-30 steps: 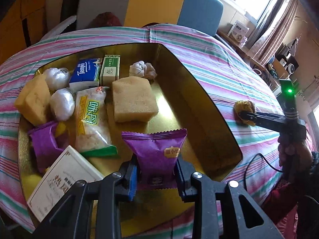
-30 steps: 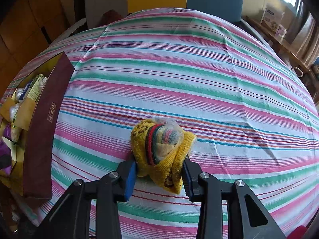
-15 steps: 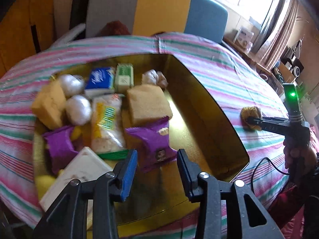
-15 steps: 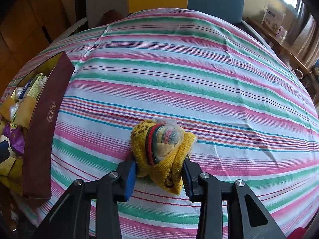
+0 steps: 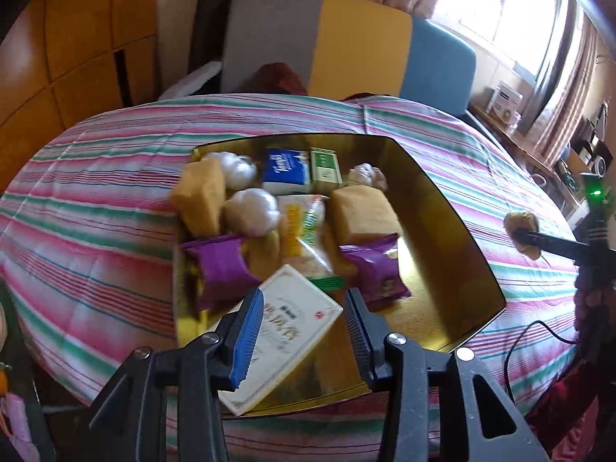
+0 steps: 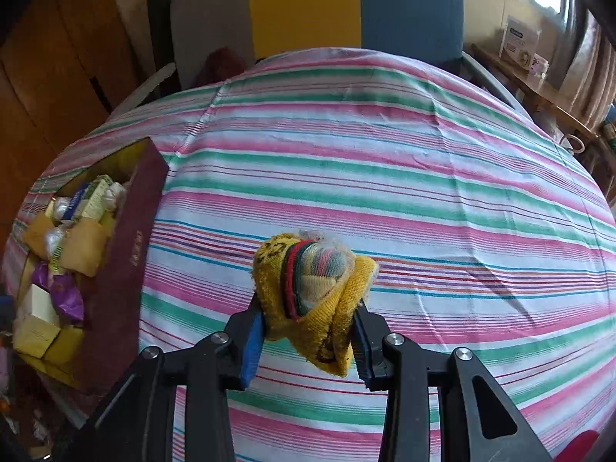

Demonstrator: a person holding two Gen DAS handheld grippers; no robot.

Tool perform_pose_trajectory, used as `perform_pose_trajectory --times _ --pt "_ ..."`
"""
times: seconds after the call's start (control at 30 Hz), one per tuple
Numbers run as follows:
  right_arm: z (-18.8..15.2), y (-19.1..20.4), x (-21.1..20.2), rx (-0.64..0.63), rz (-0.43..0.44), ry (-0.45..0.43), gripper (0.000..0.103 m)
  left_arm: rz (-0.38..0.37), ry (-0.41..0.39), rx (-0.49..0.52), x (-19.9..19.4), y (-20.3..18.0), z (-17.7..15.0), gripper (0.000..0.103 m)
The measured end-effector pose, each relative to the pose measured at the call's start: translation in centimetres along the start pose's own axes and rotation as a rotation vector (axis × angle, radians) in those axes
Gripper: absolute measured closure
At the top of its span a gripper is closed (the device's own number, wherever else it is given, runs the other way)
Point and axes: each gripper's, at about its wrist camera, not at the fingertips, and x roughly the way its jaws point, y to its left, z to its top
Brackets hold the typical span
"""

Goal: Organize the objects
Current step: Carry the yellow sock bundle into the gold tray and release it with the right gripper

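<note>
Left gripper (image 5: 304, 313): jaws have just been opening, empty, above the gold tray (image 5: 454, 208). Right gripper (image 6: 308, 329): clamped on the yellow knitted bundle (image 6: 315, 292), apparently lifted off the striped cloth (image 6: 423, 177). Risk: bundle snagged on the tray wall, or dropped short.

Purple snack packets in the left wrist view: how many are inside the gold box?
2. One purple snack packet lies toward the left side of the gold box, the other right of centre, beside the white carton. More could be hidden under other items.
</note>
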Motion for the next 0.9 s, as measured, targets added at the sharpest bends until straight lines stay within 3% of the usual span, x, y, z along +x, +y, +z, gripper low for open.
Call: perform_pose_trajectory --times 0.2,0.43,0.67,0.9 --pt "0.3 7.7 -3.5 -0.143 0.139 -0.06 0.063 0.031 -0.027 -0.023 -0.6 0.9 -0.1 0.059" --pt "-1.9 16.7 -3.4 -0.334 0.282 0.003 0.063 0.049 -0.046 -0.031 -1.1 1.7 -0.2 0.055" --pt "-4.4 21.1 1.0 -0.456 0.287 0.172 0.057 0.059 -0.049 -0.043 -1.0 2.4 -0.4 0.054" --pt "-4.6 21.2 2.4 -0.42 0.267 0.182 0.052 0.082 -0.059 -0.05 -1.0 2.9 -0.5 0.048"
